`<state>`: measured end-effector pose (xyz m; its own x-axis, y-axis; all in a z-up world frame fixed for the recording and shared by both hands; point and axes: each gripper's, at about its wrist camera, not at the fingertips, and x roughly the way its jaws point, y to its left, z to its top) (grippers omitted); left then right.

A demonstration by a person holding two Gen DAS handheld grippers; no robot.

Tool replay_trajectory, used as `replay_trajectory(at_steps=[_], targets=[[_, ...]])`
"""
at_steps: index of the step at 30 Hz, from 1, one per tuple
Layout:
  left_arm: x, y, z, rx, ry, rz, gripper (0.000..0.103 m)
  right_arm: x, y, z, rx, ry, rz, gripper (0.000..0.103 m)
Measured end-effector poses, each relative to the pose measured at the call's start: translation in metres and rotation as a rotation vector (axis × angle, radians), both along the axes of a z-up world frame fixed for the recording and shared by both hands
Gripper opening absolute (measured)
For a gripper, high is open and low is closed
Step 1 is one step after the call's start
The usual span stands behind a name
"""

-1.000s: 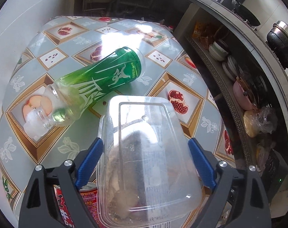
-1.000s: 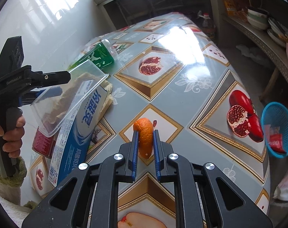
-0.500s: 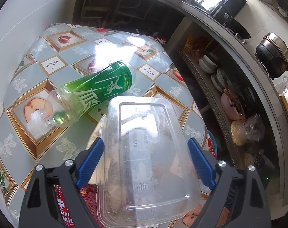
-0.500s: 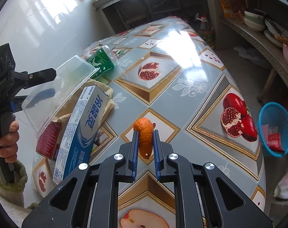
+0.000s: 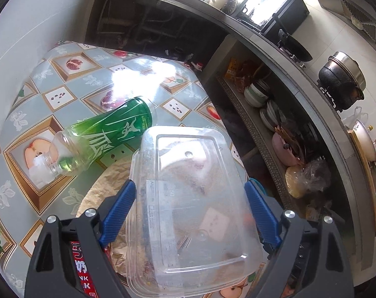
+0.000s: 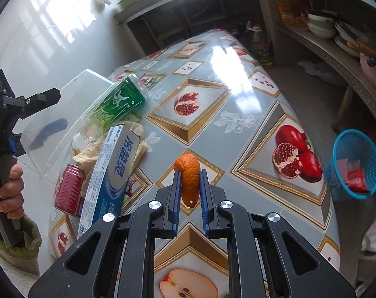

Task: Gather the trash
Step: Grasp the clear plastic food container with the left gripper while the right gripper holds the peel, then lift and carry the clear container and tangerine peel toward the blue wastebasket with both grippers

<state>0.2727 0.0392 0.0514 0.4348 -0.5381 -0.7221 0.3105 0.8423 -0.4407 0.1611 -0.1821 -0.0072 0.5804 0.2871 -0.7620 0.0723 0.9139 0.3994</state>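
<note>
A clear plastic container (image 5: 188, 198) sat clamped across its width between the spread blue pads of the left gripper (image 5: 189, 213), held above the table (image 6: 237, 104). The right gripper (image 6: 190, 191) pinched a curl of orange peel (image 6: 188, 176) in narrow jaws — also clear of the tabletop. Below the container lay a green bottle (image 5: 108, 136) on its side, a red can (image 6: 68, 188), a toothpaste box (image 6: 111, 173) and crumpled paper (image 5: 106, 181). A blue basket (image 6: 354, 164) stood on the floor beside the table — wrappers inside.
</note>
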Motion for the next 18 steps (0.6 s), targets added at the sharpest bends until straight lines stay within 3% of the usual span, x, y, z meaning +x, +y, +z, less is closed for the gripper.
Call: replay_trajectory(at_steps=[18], targets=[[-0.003, -0.025, 0.004, -0.005, -0.024, -0.062, 0.086, -0.009, -0.018, 0.006, 0.021, -0.015, -0.040, 0.013]])
